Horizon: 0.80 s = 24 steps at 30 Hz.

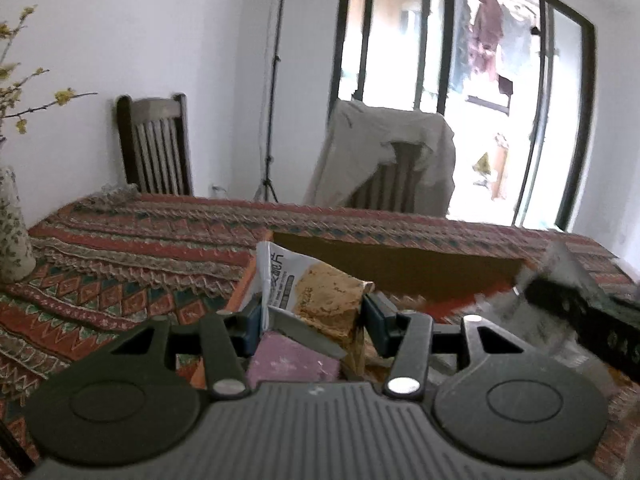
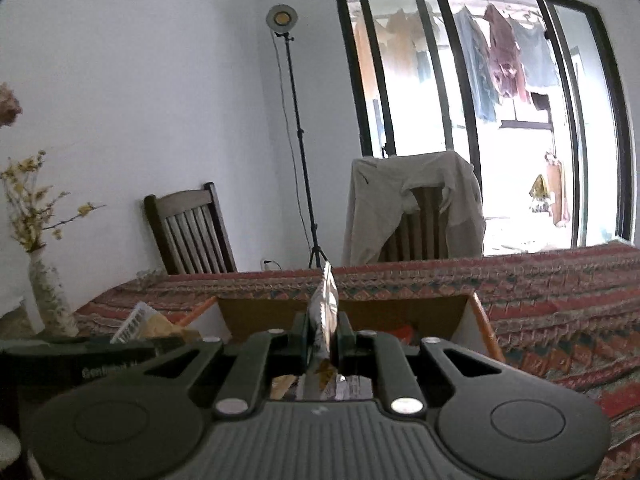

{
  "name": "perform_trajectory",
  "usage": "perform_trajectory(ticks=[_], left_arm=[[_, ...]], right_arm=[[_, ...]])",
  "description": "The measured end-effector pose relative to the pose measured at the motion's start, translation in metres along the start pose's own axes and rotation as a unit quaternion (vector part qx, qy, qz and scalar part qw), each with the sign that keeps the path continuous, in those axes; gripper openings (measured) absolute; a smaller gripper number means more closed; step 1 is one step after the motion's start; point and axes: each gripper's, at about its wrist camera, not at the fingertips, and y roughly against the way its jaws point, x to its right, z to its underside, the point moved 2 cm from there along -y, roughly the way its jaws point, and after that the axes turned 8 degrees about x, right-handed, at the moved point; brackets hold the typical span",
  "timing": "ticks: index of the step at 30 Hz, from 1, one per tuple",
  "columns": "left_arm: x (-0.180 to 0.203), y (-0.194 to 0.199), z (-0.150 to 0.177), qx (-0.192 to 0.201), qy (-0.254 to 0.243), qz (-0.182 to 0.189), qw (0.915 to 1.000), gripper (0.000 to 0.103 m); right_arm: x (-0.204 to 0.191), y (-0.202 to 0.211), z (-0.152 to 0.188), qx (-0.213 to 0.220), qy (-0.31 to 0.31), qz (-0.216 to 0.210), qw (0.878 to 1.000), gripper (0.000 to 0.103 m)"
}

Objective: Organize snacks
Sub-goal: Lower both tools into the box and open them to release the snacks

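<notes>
My left gripper (image 1: 308,320) is shut on a white and brown snack packet (image 1: 320,292) and holds it over the near left corner of an open cardboard box (image 1: 400,268) on the patterned tablecloth. A purple packet (image 1: 288,360) lies in the box below it. My right gripper (image 2: 325,340) is shut on a silvery snack packet (image 2: 326,312), held edge-on over the same box (image 2: 440,316). The right gripper shows blurred at the right edge of the left wrist view (image 1: 580,312). The left gripper with its packet (image 2: 152,326) shows at the left of the right wrist view.
A flowered vase (image 1: 12,236) with yellow twigs stands at the table's left end; it also shows in the right wrist view (image 2: 50,296). Two wooden chairs (image 1: 156,148) stand behind the table, one draped with a beige cloth (image 1: 384,156). A lamp stand (image 2: 300,140) stands by the wall.
</notes>
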Motion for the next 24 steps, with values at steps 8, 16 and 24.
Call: perform_trajectory(ticks=[8, 16, 24], left_arm=[[-0.002, -0.006, 0.012, 0.002, -0.015, -0.004, 0.9999, 0.055], [-0.012, 0.008, 0.013, 0.041, 0.021, 0.001, 0.9989, 0.103], [-0.014, 0.006, 0.016, 0.033, 0.023, -0.012, 0.9991, 0.103]], right_arm=[[0.005, -0.003, 0.01, -0.015, 0.003, 0.015, 1.0, 0.015], [0.011, 0.009, 0.012, 0.007, 0.001, 0.034, 0.999, 0.088], [0.013, 0.008, 0.014, 0.008, -0.002, 0.048, 0.999, 0.103]])
